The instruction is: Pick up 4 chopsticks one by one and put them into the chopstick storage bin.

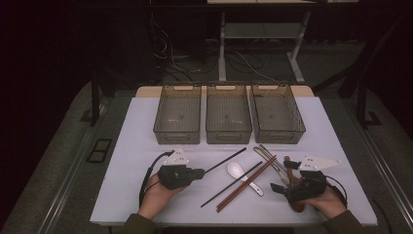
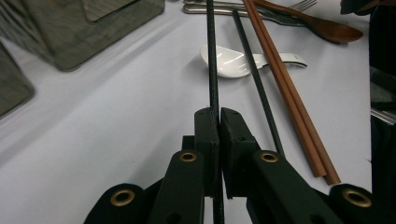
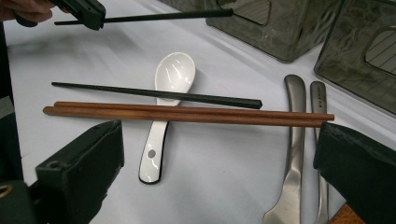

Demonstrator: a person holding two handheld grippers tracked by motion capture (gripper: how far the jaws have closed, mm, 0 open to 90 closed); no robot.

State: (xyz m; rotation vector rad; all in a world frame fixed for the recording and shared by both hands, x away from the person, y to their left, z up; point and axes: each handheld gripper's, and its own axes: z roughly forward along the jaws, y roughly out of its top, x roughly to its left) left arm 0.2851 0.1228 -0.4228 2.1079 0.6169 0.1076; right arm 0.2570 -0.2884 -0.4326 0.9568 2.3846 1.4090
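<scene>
Left claw (image 2: 219,114): closed tight on one black chopstick (image 2: 213,60); the pads pinch it near one end and the rest of the stick runs out ahead of me toward 12 o'clock, clear of the counter (image 2: 116,130).
Grip advice: I am holding far from the stick's middle, so the long free end can swing; I judge it best to keep the pinch firm, move slowly, and keep the tip above the other cutlery.
Right claw (image 3: 219,168): jaws stand wide apart, nothing between the pads; it rests low at the near right of the counter, facing the cutlery pile.
Second black chopstick (image 2: 259,79): lies flat just at 1 o'clock of my held stick, crossing the handle of the white spoon (image 2: 229,60).
Brown chopsticks (image 2: 285,84): a pair side by side, just beyond the second black chopstick at 2 o'clock, touching each other.
Wooden spoon (image 2: 327,28): far at 1 o'clock, beside the metal cutlery (image 3: 294,140).
Bins (image 1: 228,114): three clear ones in a row at 12 o'clock on the counter, all apparently empty.
Next step, as I judge it: carry the stick to a bin, lower it lengthwise along the bin's long side, and open only once it is inside.
</scene>
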